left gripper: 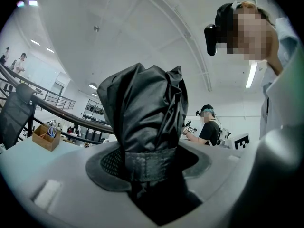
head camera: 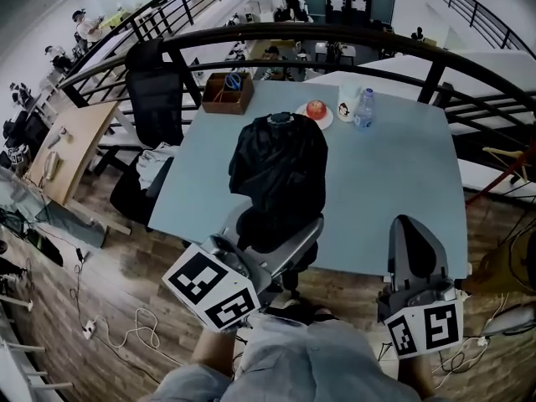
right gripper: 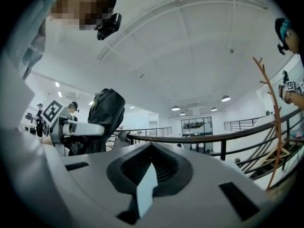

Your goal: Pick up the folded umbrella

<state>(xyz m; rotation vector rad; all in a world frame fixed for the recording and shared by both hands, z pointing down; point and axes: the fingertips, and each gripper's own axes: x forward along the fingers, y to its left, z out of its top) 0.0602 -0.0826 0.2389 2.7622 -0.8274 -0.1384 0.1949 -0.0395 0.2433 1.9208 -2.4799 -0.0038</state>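
Note:
The folded umbrella (head camera: 280, 166) is a black, crumpled fabric bundle with a strap band, held upright above the near side of the table. My left gripper (head camera: 280, 237) is shut on its lower end. In the left gripper view the umbrella (left gripper: 147, 118) rises straight out of the closed left gripper (left gripper: 149, 167) and fills the middle. My right gripper (head camera: 414, 229) hovers at the table's near right edge, shut, nothing held. From the right gripper view, the right gripper (right gripper: 151, 167) points up and the umbrella (right gripper: 105, 113) shows at the left.
The pale blue table (head camera: 394, 191) carries a brown box (head camera: 228, 93), a plate with a red apple (head camera: 316, 110), a small cup (head camera: 344, 110) and a water bottle (head camera: 363, 107) at its far side. A black chair (head camera: 155, 90) and dark railing (head camera: 335, 36) stand beyond.

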